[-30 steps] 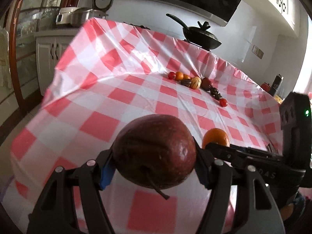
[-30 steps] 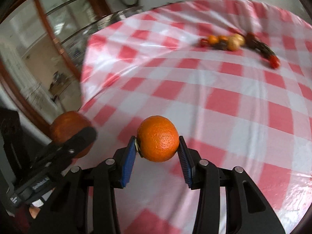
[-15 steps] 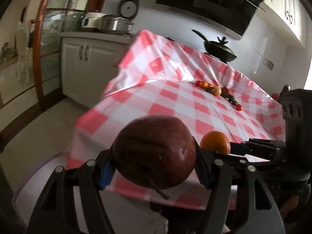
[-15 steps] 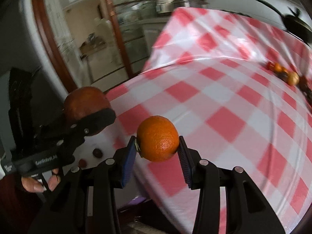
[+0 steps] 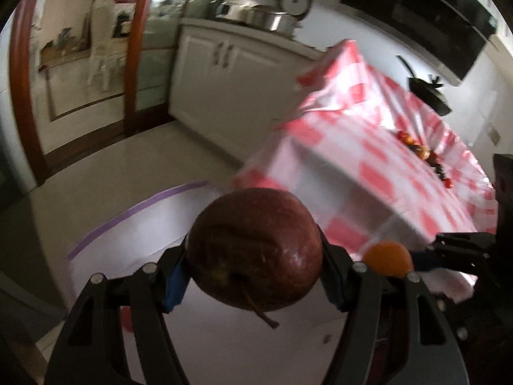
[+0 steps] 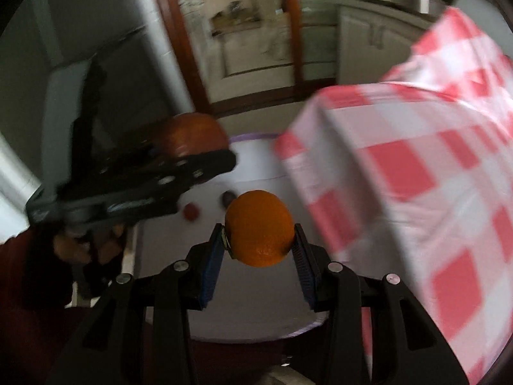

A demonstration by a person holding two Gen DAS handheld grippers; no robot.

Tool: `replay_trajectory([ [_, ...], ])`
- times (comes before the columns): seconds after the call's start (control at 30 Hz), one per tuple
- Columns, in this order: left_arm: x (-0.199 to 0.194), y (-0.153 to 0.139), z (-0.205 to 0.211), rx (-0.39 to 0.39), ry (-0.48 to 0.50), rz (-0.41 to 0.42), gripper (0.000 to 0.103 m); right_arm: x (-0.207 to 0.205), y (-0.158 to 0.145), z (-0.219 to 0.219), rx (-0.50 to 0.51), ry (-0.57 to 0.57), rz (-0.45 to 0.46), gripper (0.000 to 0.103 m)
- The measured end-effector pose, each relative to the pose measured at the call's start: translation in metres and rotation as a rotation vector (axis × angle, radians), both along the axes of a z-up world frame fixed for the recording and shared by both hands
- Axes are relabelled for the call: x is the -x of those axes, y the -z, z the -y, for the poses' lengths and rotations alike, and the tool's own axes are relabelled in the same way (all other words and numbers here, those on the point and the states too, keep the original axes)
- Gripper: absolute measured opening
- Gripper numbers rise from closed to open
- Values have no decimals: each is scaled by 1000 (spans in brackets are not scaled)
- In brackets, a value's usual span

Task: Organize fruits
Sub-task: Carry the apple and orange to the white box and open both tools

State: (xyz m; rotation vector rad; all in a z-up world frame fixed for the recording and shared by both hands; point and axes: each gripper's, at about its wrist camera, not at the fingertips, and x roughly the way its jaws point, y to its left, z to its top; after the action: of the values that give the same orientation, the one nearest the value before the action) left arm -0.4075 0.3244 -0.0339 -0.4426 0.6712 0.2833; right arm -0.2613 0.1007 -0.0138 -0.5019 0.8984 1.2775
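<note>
Carrying one fruit per gripper, both tools hover over a white tray (image 6: 256, 317) beside the checked surface (image 6: 433, 192). Left of the tray's centre, the left gripper (image 5: 253, 276) has its jaws clenched on a dark red apple (image 5: 255, 253), seated squarely between them; further right, the right gripper (image 6: 259, 240) grips an orange (image 6: 259, 228) likewise. Two small fruits (image 6: 191, 211) already lie in the tray; a row of fruit (image 5: 423, 155) remains on the surface.

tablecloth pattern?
Red-and-white check tablecloth; clearest in the right wrist view.
</note>
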Motion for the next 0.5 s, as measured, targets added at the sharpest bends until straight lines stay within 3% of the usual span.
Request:
replay_trajectory([
  [0.27,10,50,-32,23,-62,-199,68,8,62,-37,192,-78,-54,42],
  [0.5,-11,99,-25,-25,-8,-513,68,8,126,-70,401,-110,-135,42],
])
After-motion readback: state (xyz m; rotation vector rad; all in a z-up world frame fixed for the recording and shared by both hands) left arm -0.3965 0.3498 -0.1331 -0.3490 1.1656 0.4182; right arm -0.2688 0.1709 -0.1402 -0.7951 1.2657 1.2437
